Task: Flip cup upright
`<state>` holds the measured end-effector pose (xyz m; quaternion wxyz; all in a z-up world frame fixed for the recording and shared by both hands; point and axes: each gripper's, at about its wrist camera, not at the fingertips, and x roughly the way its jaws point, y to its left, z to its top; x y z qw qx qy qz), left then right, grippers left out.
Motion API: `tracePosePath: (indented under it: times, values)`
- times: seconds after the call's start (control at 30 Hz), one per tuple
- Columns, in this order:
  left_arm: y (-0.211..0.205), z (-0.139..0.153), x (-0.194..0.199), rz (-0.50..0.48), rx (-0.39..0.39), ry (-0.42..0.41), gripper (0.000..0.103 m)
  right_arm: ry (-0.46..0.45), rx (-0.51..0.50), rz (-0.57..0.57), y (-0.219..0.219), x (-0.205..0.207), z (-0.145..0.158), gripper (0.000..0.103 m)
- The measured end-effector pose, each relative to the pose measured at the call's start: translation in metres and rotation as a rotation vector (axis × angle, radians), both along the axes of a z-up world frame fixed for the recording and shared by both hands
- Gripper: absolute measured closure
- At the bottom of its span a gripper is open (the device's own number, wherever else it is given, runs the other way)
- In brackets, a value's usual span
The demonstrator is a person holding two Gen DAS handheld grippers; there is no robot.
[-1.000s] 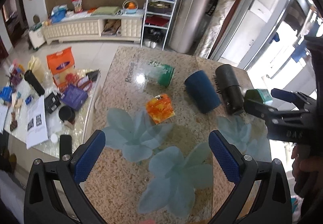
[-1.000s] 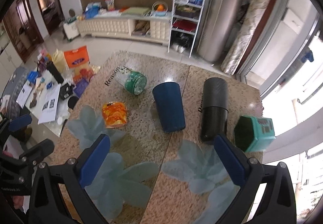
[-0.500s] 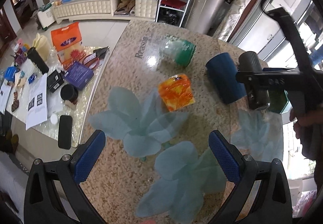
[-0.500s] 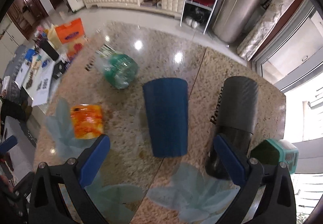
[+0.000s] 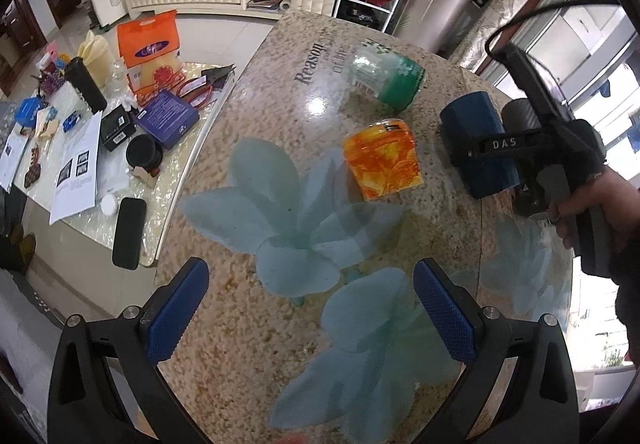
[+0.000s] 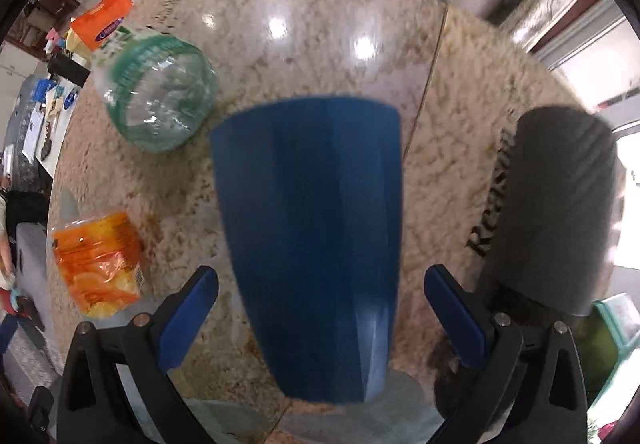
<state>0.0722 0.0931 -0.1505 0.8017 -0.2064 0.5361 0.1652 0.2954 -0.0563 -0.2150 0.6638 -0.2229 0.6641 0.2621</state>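
In the left wrist view, the left gripper (image 5: 310, 314) hung over the stone table (image 5: 248, 344) with its blue fingers (image 5: 176, 310) spread wide and nothing between them. The blue cup (image 5: 478, 142) lay on its side far across the table. An orange cup (image 5: 382, 160) lay near it on the left, and a clear green bottle (image 5: 386, 78) lay farther back. A black cup (image 5: 520, 114) lay on the other side of the blue cup, mostly hidden. The right gripper (image 5: 492, 146) was down at the blue cup, held by a hand (image 5: 584, 200).

In the right wrist view, the right gripper (image 6: 322, 318) had its fingers (image 6: 188, 318) wide apart, one on each side of the blue cup (image 6: 312, 228). They did not touch it. The cup lay flat on the table (image 6: 320, 44), with its wide end pointing away. The green bottle (image 6: 156, 96) and orange cup (image 6: 98, 262) lay to the left. The black cup (image 6: 556, 212) lay to the right. The picture was a bit blurry.
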Motion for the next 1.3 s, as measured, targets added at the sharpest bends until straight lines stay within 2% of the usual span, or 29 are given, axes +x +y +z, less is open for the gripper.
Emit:
tracePosePath:
  times: [0.07, 0.1, 0.17, 0.23, 0.4, 0.57, 0.77, 0.8, 1.07, 1.23, 1.3]
  values:
    - [0.002, -0.003, 0.0, 0.009, -0.002, 0.01, 0.0, -0.01, -0.038, 0.005, 0.0, -0.002, -0.002, 0.003]
    - [0.003, -0.005, 0.0, 0.013, -0.003, 0.014, 0.0, -0.004, -0.042, 0.013, 0.0, -0.004, -0.002, 0.014]
    - [0.006, -0.007, -0.001, 0.023, -0.004, 0.018, 0.0, 0.002, -0.05, 0.014, 0.0, -0.005, -0.001, 0.022]
    - [0.007, -0.009, -0.002, 0.032, -0.007, 0.022, 0.0, -0.011, -0.045, 0.032, 0.0, -0.006, 0.007, 0.039]
    - [0.009, -0.008, -0.003, 0.037, -0.009, 0.018, 0.0, -0.001, -0.053, 0.062, 0.0, -0.008, 0.019, 0.04]
    - [0.011, -0.004, -0.007, 0.036, -0.005, 0.006, 0.0, -0.014, -0.035, 0.051, -0.006, -0.027, 0.015, 0.04]
    - [0.015, 0.004, -0.015, 0.028, -0.004, -0.004, 0.0, 0.018, 0.02, -0.034, -0.051, -0.055, 0.022, 0.041]
    - [0.015, 0.006, -0.016, 0.023, -0.002, -0.007, 0.0, 0.019, 0.022, -0.038, -0.058, -0.068, 0.017, 0.041]
    - [0.003, 0.021, -0.022, -0.084, -0.013, -0.031, 0.0, 0.038, 0.078, -0.143, -0.103, -0.158, 0.036, 0.041]
    - [-0.016, 0.029, -0.033, -0.171, 0.043, -0.015, 0.0, 0.062, 0.084, -0.235, -0.145, -0.231, 0.041, 0.04]
    - [-0.021, 0.03, -0.04, -0.197, 0.058, -0.006, 0.0, 0.055, 0.054, -0.301, -0.167, -0.265, 0.04, 0.04]
